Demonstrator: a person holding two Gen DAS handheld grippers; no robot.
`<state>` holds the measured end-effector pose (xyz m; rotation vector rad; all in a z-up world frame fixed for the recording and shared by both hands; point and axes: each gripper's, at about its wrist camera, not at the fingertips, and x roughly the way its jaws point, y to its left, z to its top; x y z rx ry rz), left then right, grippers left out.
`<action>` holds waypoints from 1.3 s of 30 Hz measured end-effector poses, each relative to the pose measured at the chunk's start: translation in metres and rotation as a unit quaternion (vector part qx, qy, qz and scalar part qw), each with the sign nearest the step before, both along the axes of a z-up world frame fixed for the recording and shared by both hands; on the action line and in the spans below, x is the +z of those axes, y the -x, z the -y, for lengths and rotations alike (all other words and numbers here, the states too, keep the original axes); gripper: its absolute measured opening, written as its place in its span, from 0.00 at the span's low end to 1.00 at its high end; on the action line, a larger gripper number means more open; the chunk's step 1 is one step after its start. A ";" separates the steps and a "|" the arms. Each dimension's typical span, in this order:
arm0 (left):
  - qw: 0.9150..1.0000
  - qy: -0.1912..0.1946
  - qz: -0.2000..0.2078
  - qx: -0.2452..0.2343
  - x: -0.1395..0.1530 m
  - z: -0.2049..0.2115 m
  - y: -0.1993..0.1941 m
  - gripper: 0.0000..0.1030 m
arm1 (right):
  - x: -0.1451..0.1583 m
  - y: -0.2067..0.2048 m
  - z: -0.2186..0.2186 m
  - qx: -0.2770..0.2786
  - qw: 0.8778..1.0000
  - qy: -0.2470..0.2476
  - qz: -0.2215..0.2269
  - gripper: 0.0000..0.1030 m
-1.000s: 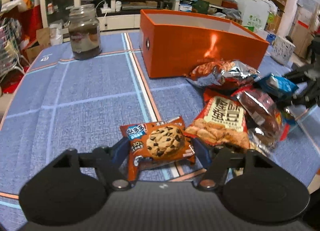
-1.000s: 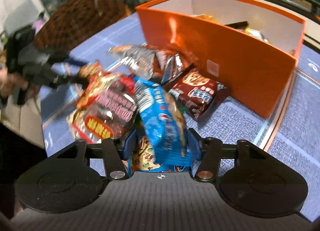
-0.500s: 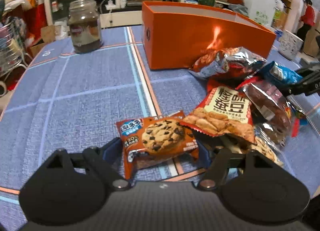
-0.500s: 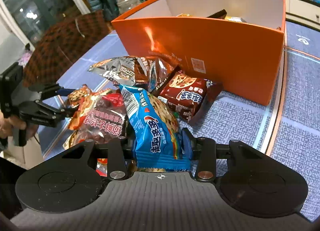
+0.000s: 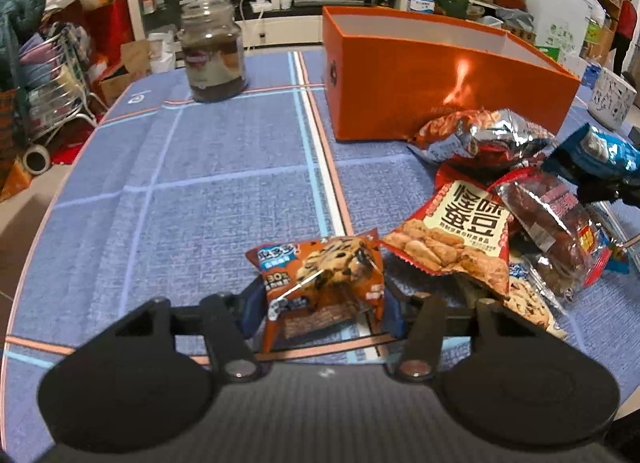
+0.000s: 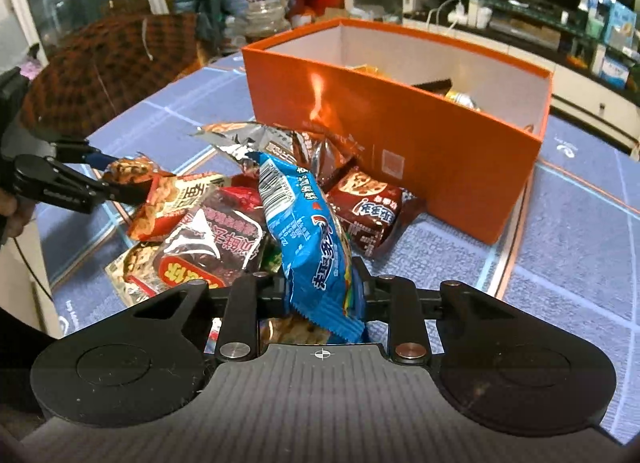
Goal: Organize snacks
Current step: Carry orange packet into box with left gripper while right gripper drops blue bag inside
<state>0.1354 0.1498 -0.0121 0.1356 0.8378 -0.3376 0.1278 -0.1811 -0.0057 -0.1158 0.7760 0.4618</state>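
Upright now, the blue packet stands pinched in the right gripper, long axis toward the orange box; the left gripper, just closing, squeezes a cookie packet before the box.

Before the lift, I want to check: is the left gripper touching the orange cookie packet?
Touching. In the left wrist view the left gripper has just closed its fingers on the orange cookie packet, which is crumpled between them.
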 end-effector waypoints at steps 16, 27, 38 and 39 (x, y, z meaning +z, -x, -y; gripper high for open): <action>0.997 0.032 0.066 0.002 0.068 0.014 0.017 0.54 | 0.055 0.019 0.017 -0.052 0.995 -0.050 0.064 0.07; 0.991 0.061 0.120 0.013 0.128 0.122 -0.130 0.80 | 0.114 -0.092 0.027 -0.176 0.978 -0.038 0.109 0.10; 0.985 0.073 0.141 0.071 0.106 0.071 -0.047 0.99 | 0.078 0.000 0.021 -0.161 0.979 0.000 0.122 0.71; 0.985 0.073 0.138 0.079 0.099 0.065 -0.035 0.99 | 0.068 0.014 0.019 -0.185 0.977 0.003 0.110 0.71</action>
